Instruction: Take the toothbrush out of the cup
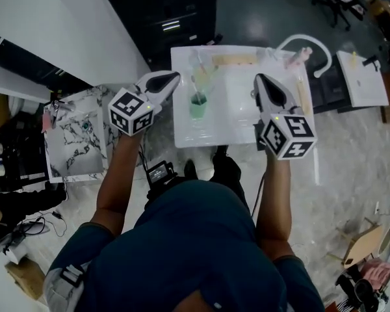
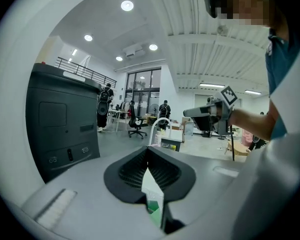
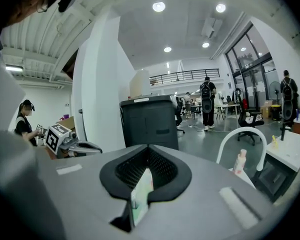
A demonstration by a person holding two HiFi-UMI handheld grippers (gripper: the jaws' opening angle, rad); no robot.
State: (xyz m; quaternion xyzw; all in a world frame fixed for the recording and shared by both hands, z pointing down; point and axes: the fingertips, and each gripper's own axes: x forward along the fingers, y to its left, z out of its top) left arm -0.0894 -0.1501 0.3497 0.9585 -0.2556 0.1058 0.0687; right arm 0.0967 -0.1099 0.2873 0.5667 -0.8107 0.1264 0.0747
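Note:
In the head view a translucent green cup (image 1: 198, 106) stands on the white table (image 1: 240, 125), left of its middle. A pale toothbrush (image 1: 195, 83) rises from the cup and leans toward the far edge. My left gripper (image 1: 176, 77) hovers at the table's left edge, just left of the cup, shut and holding nothing. My right gripper (image 1: 258, 78) is over the table to the right of the cup, also shut and holding nothing. In the left gripper view the shut jaws leave a slit that shows a sliver of the green cup (image 2: 154, 207).
A white curved pipe (image 1: 307, 41) and a small bottle (image 1: 300, 55) sit at the table's far right corner. A marble-patterned box (image 1: 75, 138) lies on the floor to the left. A dark cabinet (image 1: 169, 12) stands beyond the table, and a second white table (image 1: 361, 77) to the right.

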